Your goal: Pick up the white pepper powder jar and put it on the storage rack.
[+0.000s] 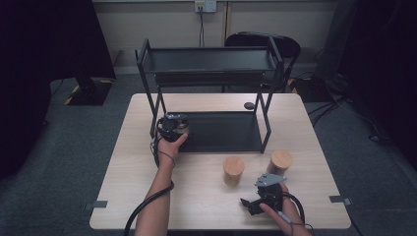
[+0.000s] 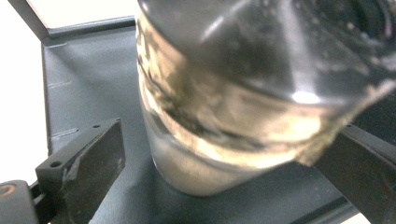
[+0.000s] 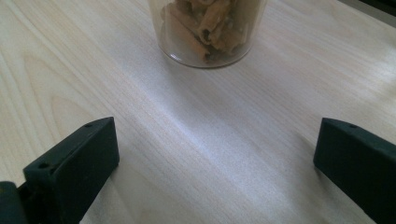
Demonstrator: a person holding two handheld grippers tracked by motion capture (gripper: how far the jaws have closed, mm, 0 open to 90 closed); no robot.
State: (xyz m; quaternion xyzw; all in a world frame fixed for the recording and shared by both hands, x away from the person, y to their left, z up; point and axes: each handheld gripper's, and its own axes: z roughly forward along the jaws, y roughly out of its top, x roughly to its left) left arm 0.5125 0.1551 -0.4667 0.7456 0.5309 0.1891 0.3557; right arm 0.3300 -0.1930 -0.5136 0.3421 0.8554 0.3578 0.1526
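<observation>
Nearest to you, your right gripper [image 1: 253, 204] rests low over the front right part of the pale wooden table [image 1: 123, 196], and its black jaws stand wide apart with bare tabletop between them. In the right gripper view a clear round jar packed with tan pasta tubes [image 3: 208, 30] stands on the wood ahead of those jaws, well clear of them.

A little farther in, two round jars with light wooden lids stand on the table, one near the middle [image 1: 233, 169] and one to its right [image 1: 281, 161], apart from each other and just in front of the rack.

Farther still, your left gripper [image 1: 176, 127] reaches onto the lower shelf of the black metal two-tier rack [image 1: 216, 130], at its left front corner. There a clear glass jar with a pale band of contents [image 2: 224, 135] stands on the dark shelf between the jaws. The left pad is clear of the glass; the right one lies close beside it, and you cannot tell whether it touches. The jaws are spread, not clamped.
</observation>
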